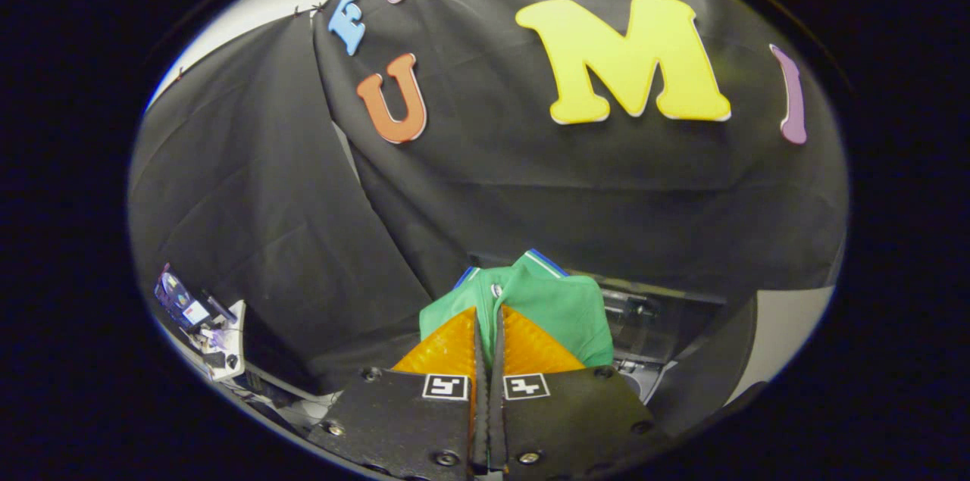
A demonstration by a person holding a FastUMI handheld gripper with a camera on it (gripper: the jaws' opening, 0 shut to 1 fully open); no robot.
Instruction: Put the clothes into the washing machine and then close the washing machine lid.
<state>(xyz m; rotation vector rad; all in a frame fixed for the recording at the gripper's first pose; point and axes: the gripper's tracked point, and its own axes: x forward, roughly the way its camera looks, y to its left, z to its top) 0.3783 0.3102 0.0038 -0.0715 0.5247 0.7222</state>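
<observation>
I see the gripper point(489, 326) at lower centre, orange fingers point(447, 348) pinched on the green garment point(564, 307) (blue-white trim at top). Washing machine point(652, 322) sits lower right, just beyond.

The camera rides on the tool point(487, 329), facing forward and slightly upward along its fingers, close behind the cloth point(561, 299), toward the booth wall point(530, 185).

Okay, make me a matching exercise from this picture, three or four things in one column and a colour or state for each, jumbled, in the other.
Things:
1. folded cloth garment
2. ribbed plastic finger pads
3. tool
4. draped cloth booth wall

Colour or state:
A. black
B. shut on the garment
C. green with blue and white trim
D. orange

Pairs: 1-C, 2-D, 3-B, 4-A
</observation>
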